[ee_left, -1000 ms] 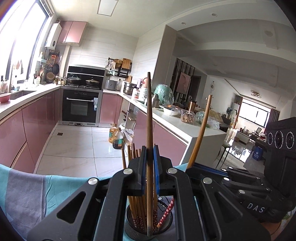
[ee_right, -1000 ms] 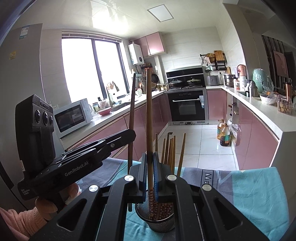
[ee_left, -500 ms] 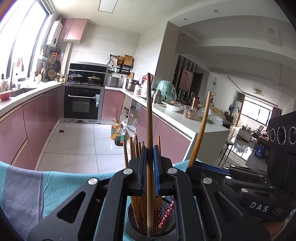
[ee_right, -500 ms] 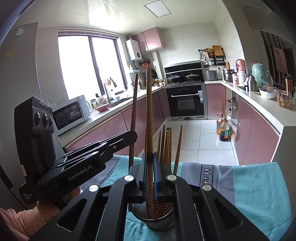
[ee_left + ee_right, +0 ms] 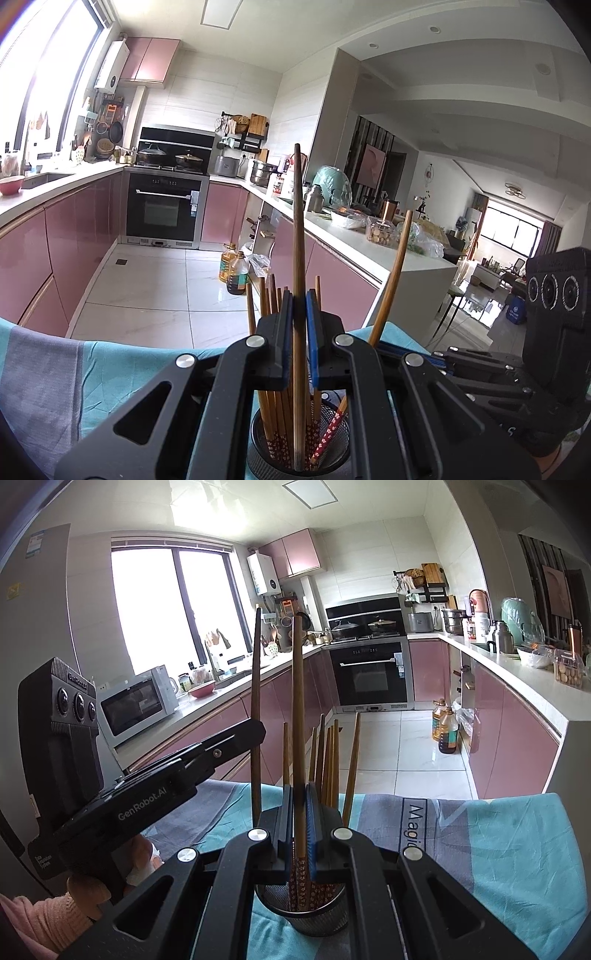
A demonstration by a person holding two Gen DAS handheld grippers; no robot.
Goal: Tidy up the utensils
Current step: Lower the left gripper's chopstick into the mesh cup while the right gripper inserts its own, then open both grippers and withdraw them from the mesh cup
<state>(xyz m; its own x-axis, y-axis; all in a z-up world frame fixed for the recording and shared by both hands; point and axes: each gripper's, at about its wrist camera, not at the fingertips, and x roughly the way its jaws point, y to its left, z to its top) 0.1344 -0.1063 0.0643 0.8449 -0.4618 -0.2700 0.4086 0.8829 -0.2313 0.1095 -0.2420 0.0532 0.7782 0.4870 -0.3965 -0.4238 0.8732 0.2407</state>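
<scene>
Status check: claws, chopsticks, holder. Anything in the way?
Left claw and right claw each shut on one chopstick, tips in mesh holder. Nothing blocking.

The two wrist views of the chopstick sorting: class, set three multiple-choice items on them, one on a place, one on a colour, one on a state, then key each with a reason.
1. Where does the mesh holder stand?
A. on a teal and grey cloth
B. on the floor
C. in the sink

2. What colour are the kitchen cabinets?
A. white
B. pink
C. green

3. How is the right gripper?
A. wide open
B. out of view
C. shut on a chopstick

Key: 1 A, the cloth spreads under the holder. 2 B, their fronts are pink. 3 C, its pads clamp an upright chopstick over the holder.
</scene>
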